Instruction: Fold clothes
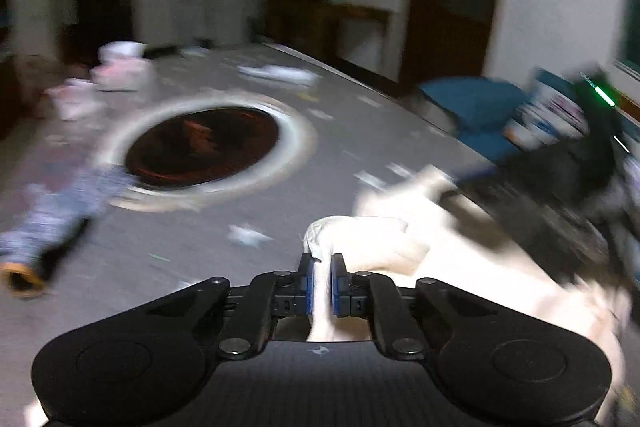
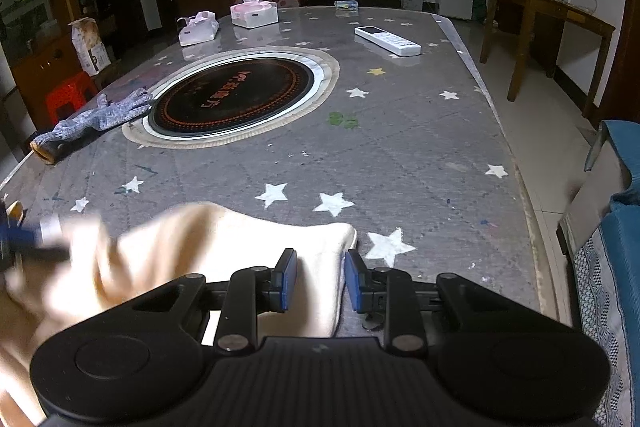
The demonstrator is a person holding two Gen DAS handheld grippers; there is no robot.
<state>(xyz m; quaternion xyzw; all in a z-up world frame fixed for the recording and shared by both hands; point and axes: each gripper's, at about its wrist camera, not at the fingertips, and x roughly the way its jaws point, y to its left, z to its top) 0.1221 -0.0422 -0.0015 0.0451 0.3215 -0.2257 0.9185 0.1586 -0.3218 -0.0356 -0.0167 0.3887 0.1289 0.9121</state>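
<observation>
A cream garment (image 2: 192, 247) lies at the near edge of the grey star-patterned table (image 2: 400, 147). My left gripper (image 1: 320, 271) is shut on a bunched fold of the cream garment (image 1: 360, 239); that view is motion-blurred. My right gripper (image 2: 320, 277) is open, its blue pads (image 2: 289, 279) straddling the garment's right corner just above the table. The left gripper shows as a blurred blue shape at the left edge of the right wrist view (image 2: 20, 237). The right gripper appears as a dark blurred shape in the left wrist view (image 1: 560, 195).
A round black hotplate (image 2: 232, 95) is set in the table's middle. A grey glove (image 2: 92, 119) lies at the left edge. A white remote (image 2: 387, 41) and tissue packs (image 2: 254, 13) sit at the far end. A blue-covered chair (image 2: 616, 219) stands at right.
</observation>
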